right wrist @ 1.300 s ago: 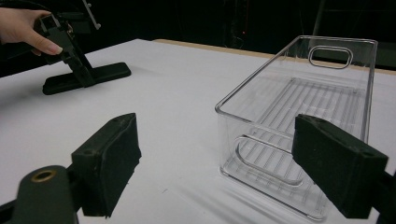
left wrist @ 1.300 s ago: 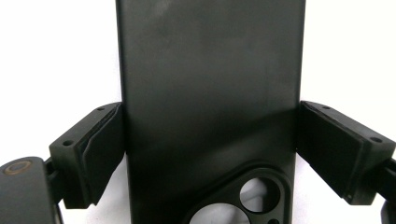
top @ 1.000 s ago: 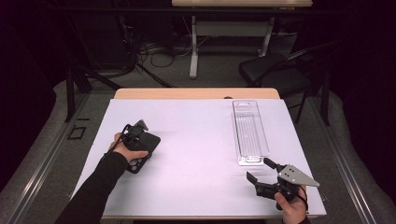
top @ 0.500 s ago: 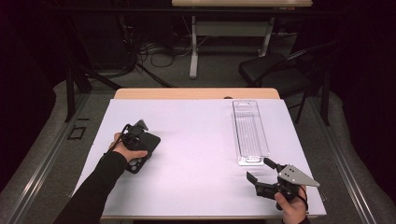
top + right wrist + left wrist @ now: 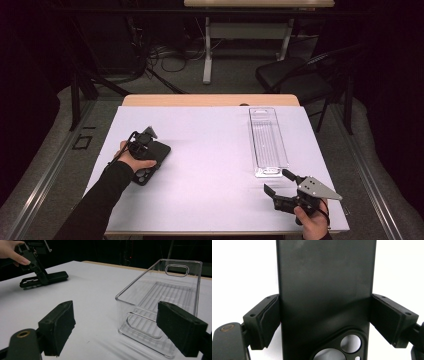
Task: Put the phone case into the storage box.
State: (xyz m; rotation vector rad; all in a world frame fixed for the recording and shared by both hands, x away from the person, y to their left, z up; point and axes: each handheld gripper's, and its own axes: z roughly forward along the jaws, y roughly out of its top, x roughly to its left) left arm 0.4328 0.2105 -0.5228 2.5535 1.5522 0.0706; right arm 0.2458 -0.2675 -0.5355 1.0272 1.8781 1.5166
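Phone case left, clear bin right, on table.

Matte black phone case, clear ribbed bin, white table cover, black hand-held grippers

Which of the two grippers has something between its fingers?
The left gripper: its fingers clamp the black phone case. The right gripper is open, holding nothing.

Black phone case, matte, w/ camera cutouts at one end. Lies flat on the white table top, left side, long axis angled away from the near edge. Seen close up its back is plain, unmarked.
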